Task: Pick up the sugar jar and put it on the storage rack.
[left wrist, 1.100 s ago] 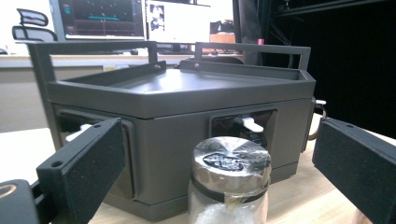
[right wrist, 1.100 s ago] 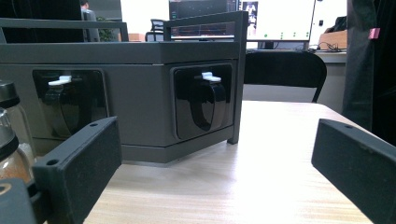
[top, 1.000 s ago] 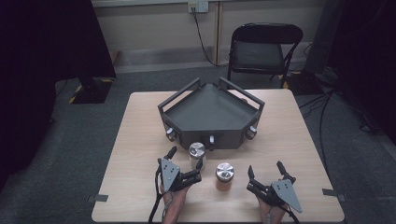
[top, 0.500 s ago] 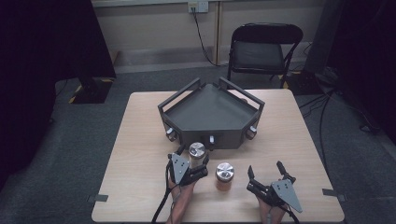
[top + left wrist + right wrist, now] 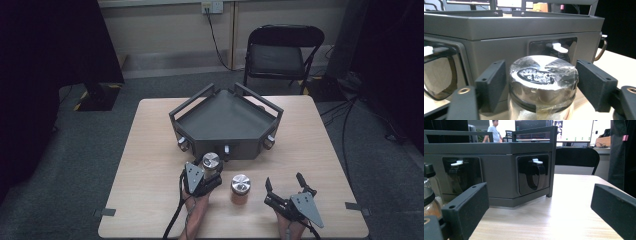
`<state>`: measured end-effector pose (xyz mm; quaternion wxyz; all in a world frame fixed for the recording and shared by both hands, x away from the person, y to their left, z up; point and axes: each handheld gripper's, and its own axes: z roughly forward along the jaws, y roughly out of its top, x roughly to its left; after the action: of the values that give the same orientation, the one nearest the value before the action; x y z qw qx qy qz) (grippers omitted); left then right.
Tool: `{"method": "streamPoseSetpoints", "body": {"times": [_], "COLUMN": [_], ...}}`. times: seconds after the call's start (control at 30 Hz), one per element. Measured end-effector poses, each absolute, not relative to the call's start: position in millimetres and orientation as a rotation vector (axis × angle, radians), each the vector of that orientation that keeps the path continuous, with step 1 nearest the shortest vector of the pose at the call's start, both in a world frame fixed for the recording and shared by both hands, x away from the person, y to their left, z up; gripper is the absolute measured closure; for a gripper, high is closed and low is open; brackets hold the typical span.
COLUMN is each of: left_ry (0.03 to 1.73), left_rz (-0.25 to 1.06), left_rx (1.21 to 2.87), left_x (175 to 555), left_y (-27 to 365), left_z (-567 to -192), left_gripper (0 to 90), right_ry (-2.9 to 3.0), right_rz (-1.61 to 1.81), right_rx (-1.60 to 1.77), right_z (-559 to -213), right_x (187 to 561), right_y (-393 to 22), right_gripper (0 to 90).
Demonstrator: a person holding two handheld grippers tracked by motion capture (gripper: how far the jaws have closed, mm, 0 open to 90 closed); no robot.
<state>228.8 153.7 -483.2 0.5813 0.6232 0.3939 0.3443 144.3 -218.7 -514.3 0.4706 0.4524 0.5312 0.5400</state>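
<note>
Item: silver-lidded jar, upright on the worktop just before the grey tray, between the left claw whose jaws have just been closing around its lid, right claw spread, farther off.

Glossy metal-lidded glass jar; matt grey tray; wooden table.

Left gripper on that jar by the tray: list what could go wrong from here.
1. The left gripper has just been closing around the jar's lid; the pads look not quite seated, so a lift might slip.
2. The jar stands close to the grey tray; a swing could knock its wall.
3. The second jar nearby could be tipped.
</note>
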Motion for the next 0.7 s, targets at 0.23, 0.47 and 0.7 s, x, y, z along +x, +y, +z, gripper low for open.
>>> {"method": "streamPoseSetpoints", "body": {"times": [0.23, 0.47, 0.7], "left_ry": [0.933, 0.933, 0.93], "left_rz": [0.798, 0.8, 0.787], "left_rx": [1.457, 1.457, 1.468], "left_x": [230.5, 229.9, 229.8], "left_y": [153.4, 152.9, 155.4], "left_z": [-483.4, -483.0, -480.5], "left_gripper": [35.0, 35.4, 35.5], "right_ry": [1.302, 1.302, 1.302], "right_rz": [1.323, 1.323, 1.323], "right_rx": [1.108, 1.108, 1.108], "right_z": [-514.2, -514.2, -514.2], "right_x": [144.3, 144.3, 144.3], "right_y": [-218.8, -218.8, -218.7], "right_gripper": [0.9, 0.9, 0.9]}}
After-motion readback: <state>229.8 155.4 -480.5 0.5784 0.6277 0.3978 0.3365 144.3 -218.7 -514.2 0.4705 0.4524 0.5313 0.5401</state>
